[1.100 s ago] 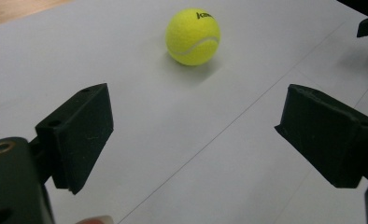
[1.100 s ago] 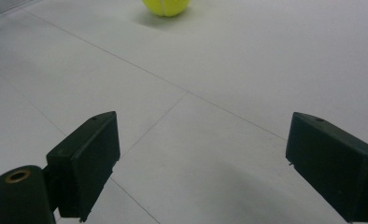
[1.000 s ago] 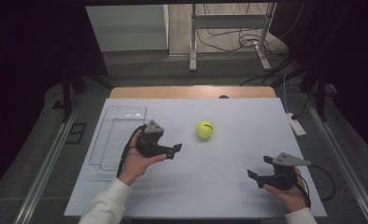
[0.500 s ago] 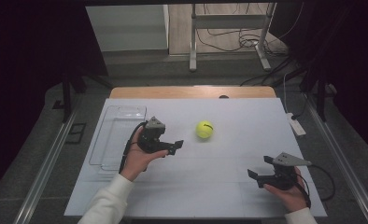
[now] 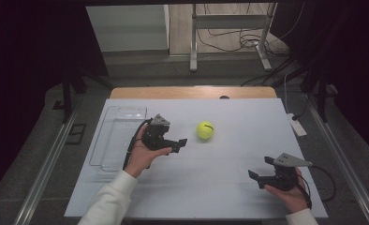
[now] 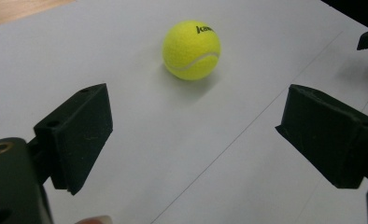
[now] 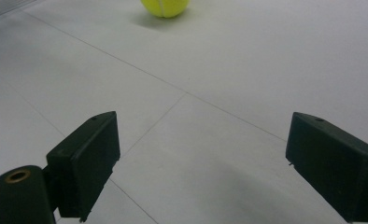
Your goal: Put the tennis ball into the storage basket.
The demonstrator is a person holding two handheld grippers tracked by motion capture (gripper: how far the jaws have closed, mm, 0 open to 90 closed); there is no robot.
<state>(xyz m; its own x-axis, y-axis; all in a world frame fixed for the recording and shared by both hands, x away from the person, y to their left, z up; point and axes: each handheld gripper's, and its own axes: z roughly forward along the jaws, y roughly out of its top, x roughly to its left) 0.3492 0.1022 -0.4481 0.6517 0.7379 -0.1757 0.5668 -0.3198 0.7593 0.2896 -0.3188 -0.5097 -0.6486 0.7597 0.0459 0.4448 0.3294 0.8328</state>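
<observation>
1. A clear tray (image 5: 108,140) is lying at the left of the high view.
2. The left gripper (image 5: 177,143) is being held wide open (nothing gripped), just left of centre.
3. The tennis ball (image 5: 204,130) is sitting at centre, near those jaws, untouched.
4. The right gripper (image 5: 260,171) is being held open and empty at lower right.

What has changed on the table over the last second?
The left hand-held gripper has crept slightly toward the tennis ball, jaws open, without touching it. Nothing was grasped or released. The ball, the clear tray and the right hand-held gripper, also open, stayed where they were.
</observation>
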